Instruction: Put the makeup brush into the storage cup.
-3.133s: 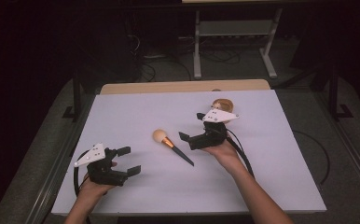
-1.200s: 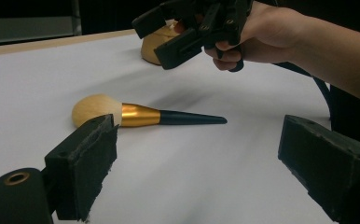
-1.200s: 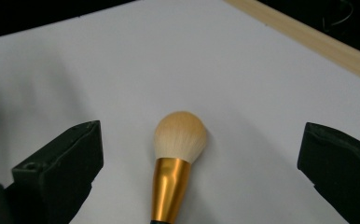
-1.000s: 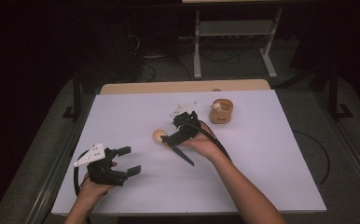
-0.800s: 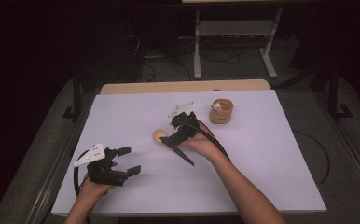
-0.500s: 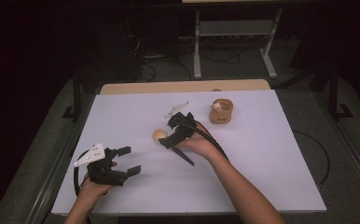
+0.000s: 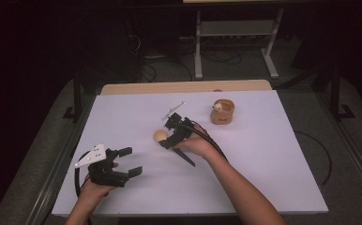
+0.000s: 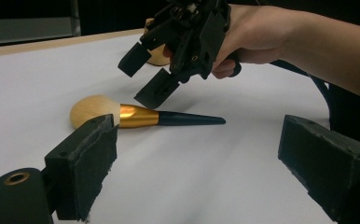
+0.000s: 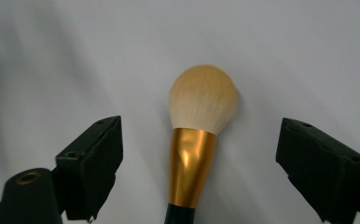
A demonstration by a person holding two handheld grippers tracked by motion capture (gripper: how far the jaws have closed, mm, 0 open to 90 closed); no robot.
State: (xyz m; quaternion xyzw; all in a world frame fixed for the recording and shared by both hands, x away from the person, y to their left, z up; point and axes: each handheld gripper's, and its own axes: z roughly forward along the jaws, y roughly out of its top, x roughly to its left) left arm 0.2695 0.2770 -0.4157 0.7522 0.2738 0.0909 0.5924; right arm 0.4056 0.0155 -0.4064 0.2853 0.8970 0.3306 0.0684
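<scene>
Your left gripper [image 7: 130, 161] sits at the near left of the white table [image 7: 273, 154], well to the left of the brush and nearer you than it is, with its jaws spread wide and nothing between them. From the left gripper view, the brush [image 8: 141, 115] lies flat on the table ahead, its pale bristle head to the left, gold collar next, and dark tapered handle pointing right.

Your right gripper [image 7: 167, 138] hangs just above the brush, tilted down toward its gold collar. Its jaws stand apart, one on each side of the brush [image 9: 197, 135], touching neither side.

Beyond the brush and to its right, a small tan cup [image 7: 222, 111] stands near the far edge of the table, well apart from the brush.
</scene>
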